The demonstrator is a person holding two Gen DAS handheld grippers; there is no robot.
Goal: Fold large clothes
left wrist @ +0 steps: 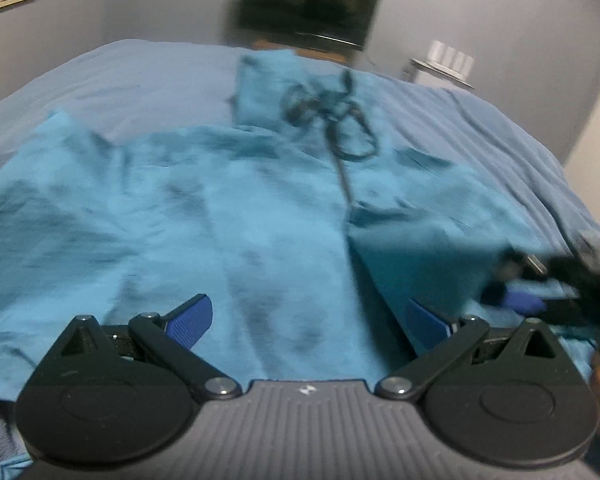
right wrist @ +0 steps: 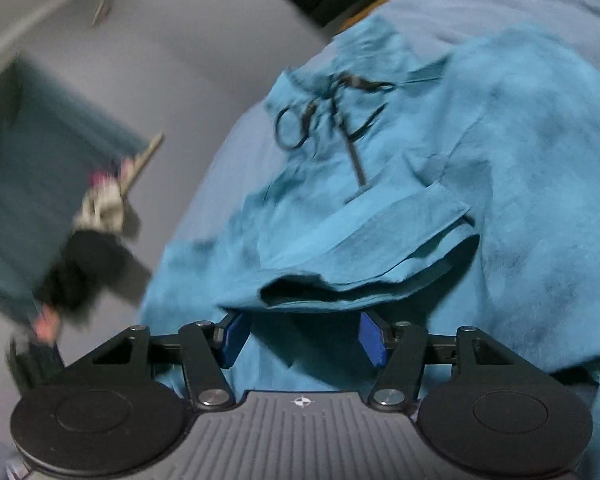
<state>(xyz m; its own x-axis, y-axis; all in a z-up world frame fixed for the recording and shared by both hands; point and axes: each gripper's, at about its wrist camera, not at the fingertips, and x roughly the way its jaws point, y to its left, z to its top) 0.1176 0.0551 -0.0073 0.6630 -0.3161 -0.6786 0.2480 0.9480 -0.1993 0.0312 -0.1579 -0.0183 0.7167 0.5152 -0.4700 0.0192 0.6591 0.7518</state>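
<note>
A teal garment (left wrist: 228, 208) is spread on the bed (left wrist: 140, 76), its long axis running from 6 toward 12 o'clock in the left wrist view, with a dark drawstring (left wrist: 332, 116) tangled near the far end at about 12 o'clock.

In the right wrist view a raised fold (right wrist: 352, 256) of the garment lies just ahead of the right gripper (right wrist: 304, 336), toward 12 o'clock, its edge running from 8 to 2 o'clock. The right gripper is judged the nearer to that fold. Its fingers (right wrist: 374, 340) are held wide apart, with cloth seen between and below them; no grip is made, and whether the pads touch the cloth cannot be told.

The left gripper (left wrist: 308, 316) is likewise spread wide over the garment, nothing being held. The right pad is partly covered by a darker fold at 3 o'clock. Both views are blurred.
</note>
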